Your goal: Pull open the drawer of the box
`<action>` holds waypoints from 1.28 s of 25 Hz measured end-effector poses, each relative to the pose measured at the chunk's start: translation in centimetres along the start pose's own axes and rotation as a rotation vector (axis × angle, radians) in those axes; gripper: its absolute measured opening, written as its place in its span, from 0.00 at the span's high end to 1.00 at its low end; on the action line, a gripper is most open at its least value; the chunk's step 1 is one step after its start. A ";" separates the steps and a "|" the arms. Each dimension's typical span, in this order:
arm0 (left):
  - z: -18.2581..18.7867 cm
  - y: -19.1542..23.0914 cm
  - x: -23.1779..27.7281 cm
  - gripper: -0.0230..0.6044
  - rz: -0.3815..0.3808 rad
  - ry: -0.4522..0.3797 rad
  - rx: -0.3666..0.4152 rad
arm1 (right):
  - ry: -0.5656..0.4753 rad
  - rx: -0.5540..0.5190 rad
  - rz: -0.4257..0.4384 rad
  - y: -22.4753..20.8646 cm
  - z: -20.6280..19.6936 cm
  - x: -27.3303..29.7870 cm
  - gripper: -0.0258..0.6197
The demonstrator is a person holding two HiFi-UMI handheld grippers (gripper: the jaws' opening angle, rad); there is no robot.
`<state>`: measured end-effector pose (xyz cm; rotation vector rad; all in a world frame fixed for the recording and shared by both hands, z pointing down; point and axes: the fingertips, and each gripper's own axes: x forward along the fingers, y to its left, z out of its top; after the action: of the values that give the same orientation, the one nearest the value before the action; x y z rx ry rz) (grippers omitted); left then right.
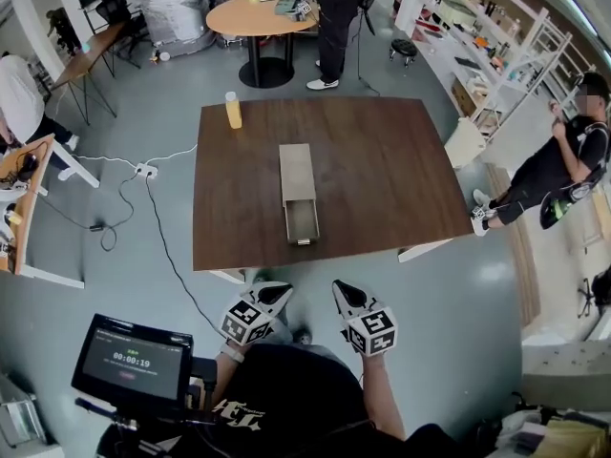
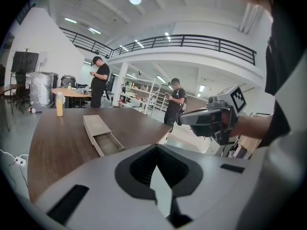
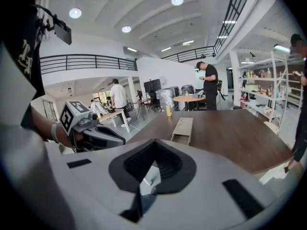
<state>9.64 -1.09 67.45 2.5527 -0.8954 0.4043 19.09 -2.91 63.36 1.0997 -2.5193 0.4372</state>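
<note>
**Drawer out, both grippers off the table**

Head view: the box (image 1: 297, 170) lies mid-table (image 1: 401, 189) with its drawer (image 1: 302, 221) slid out toward the person, and the tray looks empty. The left gripper (image 1: 276, 292) and right gripper (image 1: 343, 291) hang beyond the table's near edge, well apart from the box. Left gripper view: its jaws meet tip to tip with nothing between them, and the open drawer sits far ahead on the table. Right gripper view: its jaws are likewise pressed together and empty, with the box ahead on the table, out of reach. By my judgement the pull is finished and no step remains.
</note>
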 end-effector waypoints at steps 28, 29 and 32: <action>-1.4 -2.1 0.6 0.95 -0.068 0.028 0.015 | -0.020 0.022 0.079 2.7 -0.5 1.9 0.98; -1.3 -2.2 0.8 0.95 -0.070 0.030 0.017 | -0.021 0.024 0.073 2.4 -0.5 1.8 0.98; -1.2 -2.5 0.8 0.95 -0.079 0.034 0.022 | -0.023 0.030 0.058 2.2 -0.5 1.4 0.98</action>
<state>11.70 0.82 68.12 2.5837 -0.7788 0.4341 16.65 -2.12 64.14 1.0497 -2.5778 0.4819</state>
